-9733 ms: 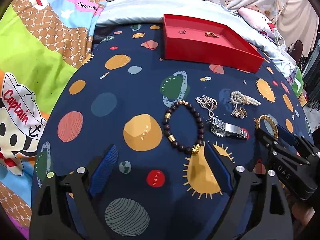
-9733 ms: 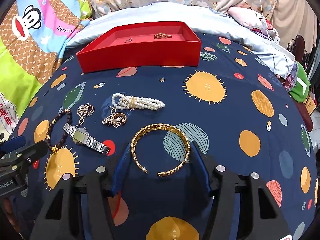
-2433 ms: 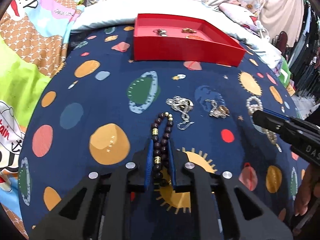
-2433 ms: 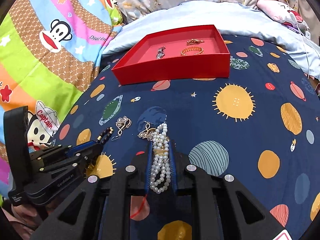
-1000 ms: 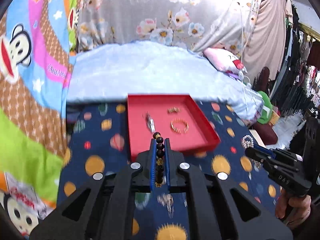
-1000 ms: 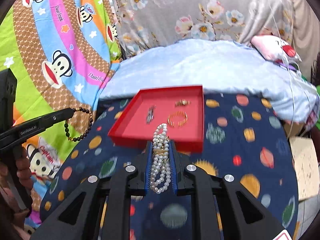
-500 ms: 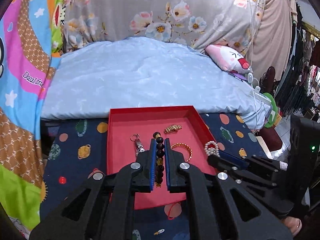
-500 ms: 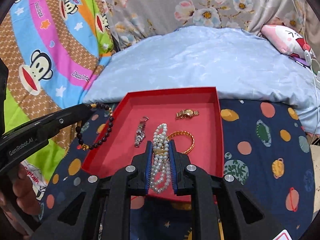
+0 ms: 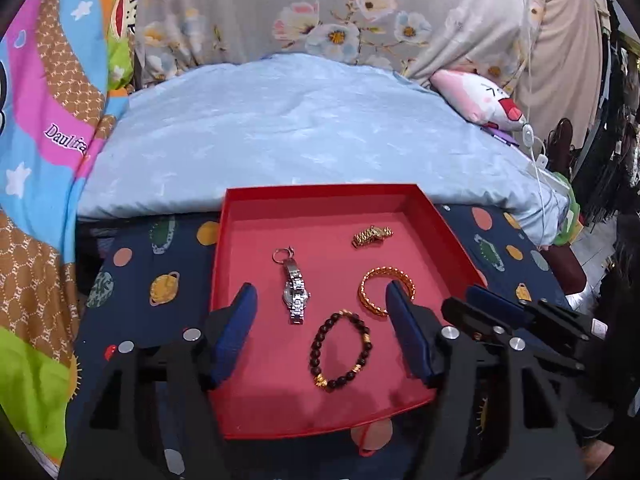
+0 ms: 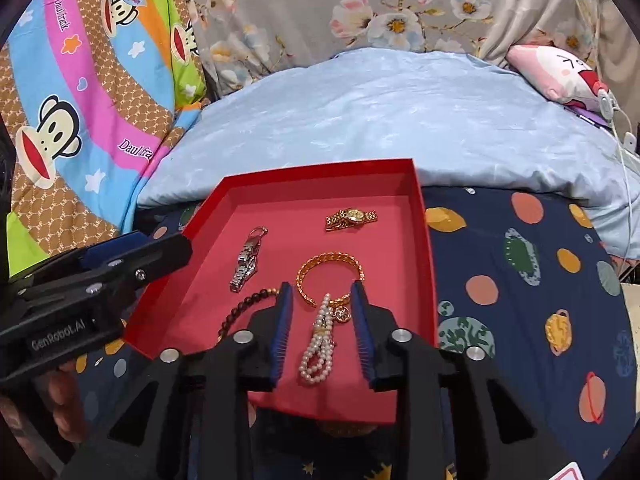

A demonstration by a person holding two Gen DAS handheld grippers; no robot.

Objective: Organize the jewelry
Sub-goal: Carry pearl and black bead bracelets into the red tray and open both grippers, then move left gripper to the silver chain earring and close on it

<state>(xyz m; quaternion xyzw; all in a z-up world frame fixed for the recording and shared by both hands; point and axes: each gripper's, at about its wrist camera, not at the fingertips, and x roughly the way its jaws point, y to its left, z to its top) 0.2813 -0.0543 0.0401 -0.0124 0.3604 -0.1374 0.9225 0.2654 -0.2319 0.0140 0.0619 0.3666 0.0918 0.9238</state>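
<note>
The red box (image 9: 256,408) sits on the dark planet blanket (image 10: 520,280) on the bed. Inside lie a silver watch (image 9: 295,294), a gold watch (image 9: 372,235), a gold bangle (image 9: 386,290), a bead bracelet (image 9: 340,350) and a pearl bracelet (image 10: 320,340). The left tool (image 9: 320,336) is opening, far apart, over the beads. The right tool (image 10: 320,328) is opening too, with the pearls lying loose between.

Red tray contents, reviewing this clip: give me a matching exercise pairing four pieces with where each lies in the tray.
Things:
1. silver watch
2. gold watch
3. dark bead bracelet
4. pearl bracelet

Places in the red tray:
A. far part, right side
B. between the right gripper's opening jaws, untouched
C. left of the gold bangle
D. near part, between the left gripper's opening jaws

Pairs: 1-C, 2-A, 3-D, 4-B
</note>
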